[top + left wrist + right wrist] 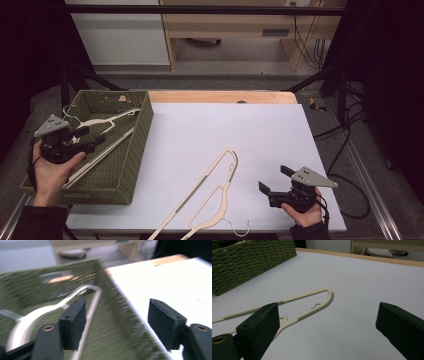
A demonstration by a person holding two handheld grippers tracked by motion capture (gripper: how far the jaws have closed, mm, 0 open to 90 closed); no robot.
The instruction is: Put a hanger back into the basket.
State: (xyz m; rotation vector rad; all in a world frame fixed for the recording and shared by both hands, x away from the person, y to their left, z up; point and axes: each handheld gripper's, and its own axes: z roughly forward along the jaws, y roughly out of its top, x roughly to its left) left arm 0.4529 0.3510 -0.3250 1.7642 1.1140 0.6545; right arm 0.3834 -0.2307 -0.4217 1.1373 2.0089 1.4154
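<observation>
One hanger point(102, 131) lies in the basket point(141, 131); left gripper point(89, 139) spread above it. Right gripper point(276, 181), spread, should pinch the table hanger's point(212, 192) thin bar squarely, near its middle.

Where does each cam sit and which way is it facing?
High view: above the person's side, looking forward and down on the table; both hands, left gripper, right gripper.
Left gripper view: on the left gripper, over the basket.
Right gripper view: on the right gripper, low, facing the hanger.
Shared: basket.
</observation>
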